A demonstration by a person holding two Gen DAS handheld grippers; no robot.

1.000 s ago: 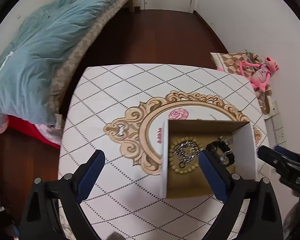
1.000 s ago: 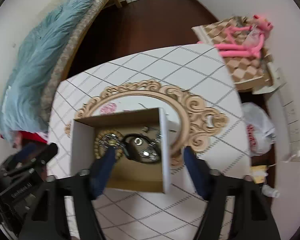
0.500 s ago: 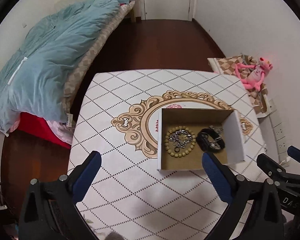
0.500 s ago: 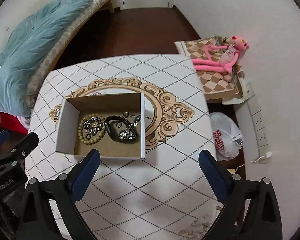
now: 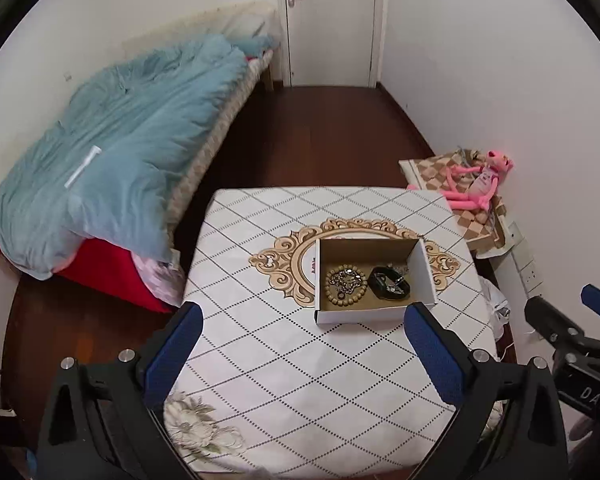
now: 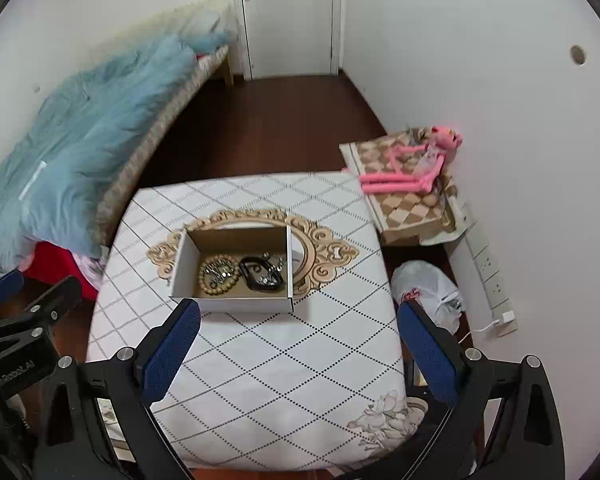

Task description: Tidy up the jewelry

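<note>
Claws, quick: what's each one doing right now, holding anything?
Left claw: open, holding nothing.
Right claw: open, holding nothing; jaws just finished opening wider.

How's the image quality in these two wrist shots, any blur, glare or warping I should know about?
Left wrist view: sharp, evenly lit, no glare; fisheye bends the table edges and darkens the corners. Right wrist view: the same warp, slightly softer, with the bed smeared toward the left; the jewelry in the cardboard box is small but readable.
</note>
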